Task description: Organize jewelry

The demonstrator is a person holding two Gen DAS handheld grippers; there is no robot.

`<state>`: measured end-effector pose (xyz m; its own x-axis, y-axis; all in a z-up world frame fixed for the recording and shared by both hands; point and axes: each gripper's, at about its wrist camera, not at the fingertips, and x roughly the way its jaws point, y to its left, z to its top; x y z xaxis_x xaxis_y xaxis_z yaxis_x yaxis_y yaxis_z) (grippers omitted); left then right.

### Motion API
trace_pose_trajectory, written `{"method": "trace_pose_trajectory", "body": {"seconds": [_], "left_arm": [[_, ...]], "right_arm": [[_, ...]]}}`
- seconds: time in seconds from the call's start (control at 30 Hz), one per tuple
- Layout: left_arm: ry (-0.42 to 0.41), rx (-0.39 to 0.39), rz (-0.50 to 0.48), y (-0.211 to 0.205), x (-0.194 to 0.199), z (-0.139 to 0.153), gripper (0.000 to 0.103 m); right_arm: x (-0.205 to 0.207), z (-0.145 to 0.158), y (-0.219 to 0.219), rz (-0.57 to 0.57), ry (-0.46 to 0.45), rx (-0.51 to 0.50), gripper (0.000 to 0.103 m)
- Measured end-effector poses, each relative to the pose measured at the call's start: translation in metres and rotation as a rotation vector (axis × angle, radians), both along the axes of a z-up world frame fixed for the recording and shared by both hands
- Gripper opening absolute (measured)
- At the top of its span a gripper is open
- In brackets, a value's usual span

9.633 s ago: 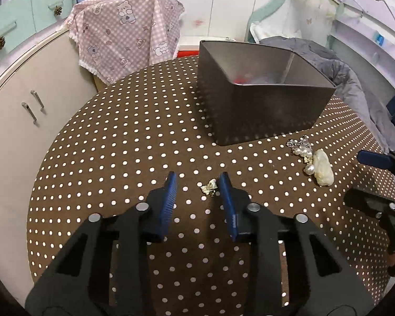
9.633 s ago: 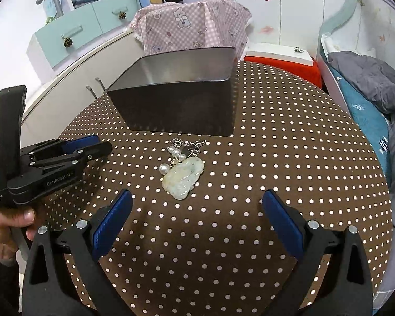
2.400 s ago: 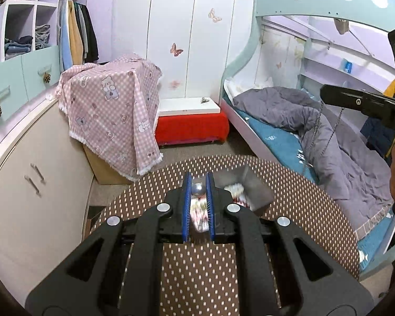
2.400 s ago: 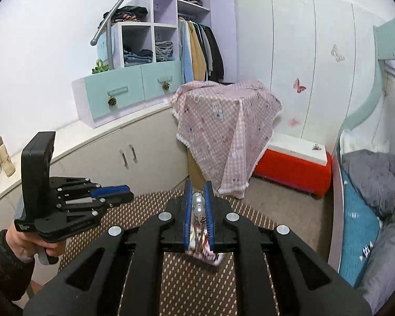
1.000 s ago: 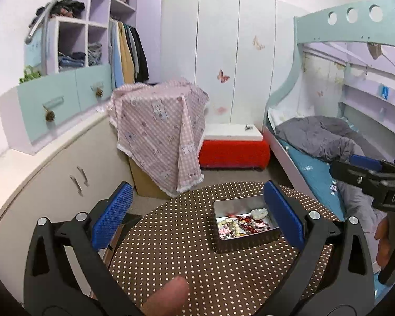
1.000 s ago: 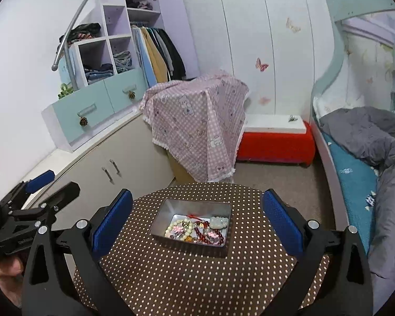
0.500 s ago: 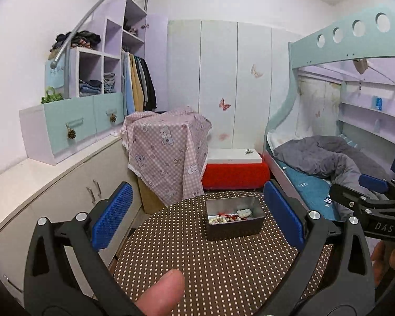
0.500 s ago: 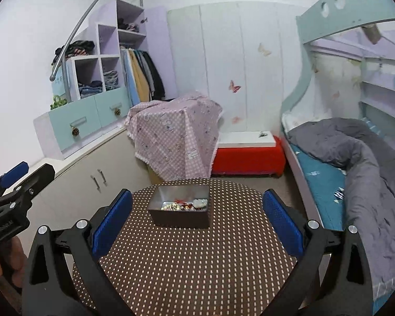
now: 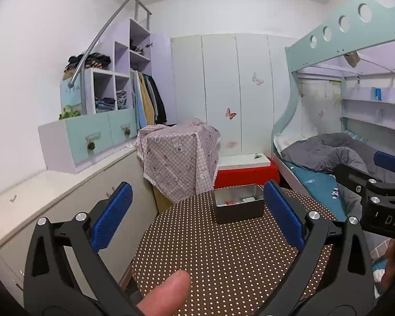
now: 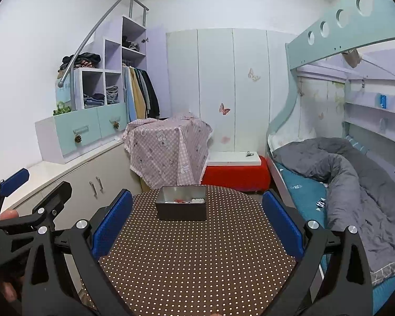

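Observation:
A dark metal tin [image 9: 239, 206] with jewelry inside stands at the far side of the round brown polka-dot table [image 9: 223, 258]; it also shows in the right wrist view [image 10: 181, 206]. Red and white pieces show inside it. My left gripper [image 9: 197, 218] is wide open and empty, held high and well back from the tin. My right gripper [image 10: 196, 220] is also wide open and empty, high above the table's near half. Each gripper shows at the edge of the other's view.
A pink checked cloth over a box [image 9: 179, 158] and a red bench [image 9: 246, 175] stand behind the table. A low cabinet [image 9: 65, 197] runs along the left. A bunk bed with a grey duvet [image 10: 350, 184] is on the right.
Both grippers, open and empty throughout, have drawn further back and up from the table. The tin looks smaller and farther away.

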<state>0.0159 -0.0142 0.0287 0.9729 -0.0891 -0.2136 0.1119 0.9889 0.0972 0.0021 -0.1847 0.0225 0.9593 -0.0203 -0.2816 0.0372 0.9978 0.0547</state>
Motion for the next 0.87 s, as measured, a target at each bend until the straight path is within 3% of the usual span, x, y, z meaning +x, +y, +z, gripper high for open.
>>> {"method": "trace_pose_trajectory", "body": {"seconds": [0.27, 0.53, 0.87], "left_arm": [[0.023, -0.011, 0.043, 0.005, 0.0, -0.005, 0.097], [0.002, -0.062, 0.035, 0.015, -0.008, -0.003, 0.097], [0.023, -0.066, 0.04, 0.016, -0.005, 0.0, 0.097]], "right_arm": [[-0.001, -0.009, -0.004, -0.006, 0.013, 0.014, 0.095], [-0.004, -0.012, -0.008, -0.01, 0.02, 0.015, 0.095], [-0.004, -0.011, -0.001, 0.002, 0.019, 0.013, 0.095]]}}
